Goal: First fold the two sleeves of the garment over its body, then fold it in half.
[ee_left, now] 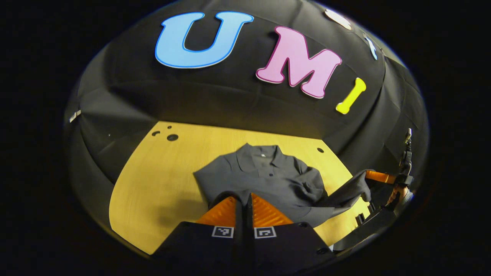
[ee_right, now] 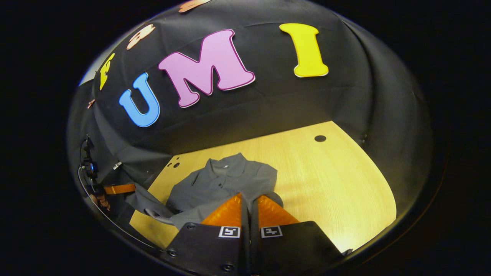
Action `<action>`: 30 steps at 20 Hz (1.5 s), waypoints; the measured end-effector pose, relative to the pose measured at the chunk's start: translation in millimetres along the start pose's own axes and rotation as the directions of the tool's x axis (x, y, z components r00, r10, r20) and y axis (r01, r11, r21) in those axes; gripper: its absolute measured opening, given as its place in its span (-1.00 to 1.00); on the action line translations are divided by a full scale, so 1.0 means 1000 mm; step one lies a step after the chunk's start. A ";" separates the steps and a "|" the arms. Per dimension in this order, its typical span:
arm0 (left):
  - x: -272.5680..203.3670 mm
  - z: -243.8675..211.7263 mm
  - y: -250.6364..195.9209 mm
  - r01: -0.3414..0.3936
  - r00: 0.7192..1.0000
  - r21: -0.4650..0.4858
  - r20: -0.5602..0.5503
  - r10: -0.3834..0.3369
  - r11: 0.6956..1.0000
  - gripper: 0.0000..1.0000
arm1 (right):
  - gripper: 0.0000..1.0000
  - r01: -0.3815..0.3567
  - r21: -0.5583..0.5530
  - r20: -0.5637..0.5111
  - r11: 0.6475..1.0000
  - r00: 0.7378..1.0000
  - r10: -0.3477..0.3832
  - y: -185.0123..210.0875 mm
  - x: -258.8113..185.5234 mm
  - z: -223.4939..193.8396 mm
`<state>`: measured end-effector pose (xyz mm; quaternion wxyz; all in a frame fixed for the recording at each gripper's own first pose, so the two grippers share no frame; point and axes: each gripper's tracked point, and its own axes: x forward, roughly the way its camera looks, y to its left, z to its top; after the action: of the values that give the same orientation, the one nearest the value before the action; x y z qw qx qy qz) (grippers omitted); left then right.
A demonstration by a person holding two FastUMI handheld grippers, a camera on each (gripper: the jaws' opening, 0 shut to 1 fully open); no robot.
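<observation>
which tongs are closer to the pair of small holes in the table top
Left. The left tongs sit just beside the pair of holes at the table edge; the right tongs are across the shirt from them.

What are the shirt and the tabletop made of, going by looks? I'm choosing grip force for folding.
Shirt: soft grey woven or knit fabric, matte; it creases and drapes limply where lifted. Tabletop: pale yellow wood or wood-look laminate, smooth, faintly glossy; fine straight grain lines show, so which one stays open.
</observation>
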<state>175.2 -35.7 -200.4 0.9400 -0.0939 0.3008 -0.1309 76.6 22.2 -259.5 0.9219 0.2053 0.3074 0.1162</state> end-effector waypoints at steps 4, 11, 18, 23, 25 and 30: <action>0.031 0.027 0.000 -0.002 0.999 0.069 0.048 -0.001 0.998 -0.89 | -0.89 0.004 -0.014 0.026 1.000 1.000 -0.004 -0.002 0.035 0.021; 0.090 0.054 0.030 -0.069 0.995 0.040 0.072 0.066 0.997 -0.89 | -0.90 0.042 -0.003 0.027 0.999 0.999 -0.042 -0.029 0.102 0.033; 0.160 0.040 0.057 -0.115 0.993 0.046 0.017 0.115 0.992 -0.89 | -0.90 0.050 -0.002 -0.019 0.999 0.999 -0.050 -0.049 0.175 0.012; 0.215 0.018 0.072 -0.144 0.988 0.081 -0.046 0.148 0.986 -0.89 | -0.90 0.057 -0.015 -0.064 0.998 0.996 -0.058 -0.066 0.218 -0.007; 0.233 0.007 0.077 -0.157 0.984 0.083 -0.072 0.163 0.984 -0.89 | -0.91 0.060 -0.029 -0.075 0.998 0.995 -0.062 -0.070 0.231 -0.016; 0.257 -0.021 0.086 -0.192 0.970 0.078 -0.133 0.201 0.978 -0.89 | -1.00 0.088 -0.052 -0.124 0.995 0.988 -0.094 -0.084 0.256 -0.043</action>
<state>381.0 -33.7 -378.9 0.9273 -0.0236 0.3697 -0.0531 258.2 48.0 -461.9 0.9094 0.1619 0.3715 0.0940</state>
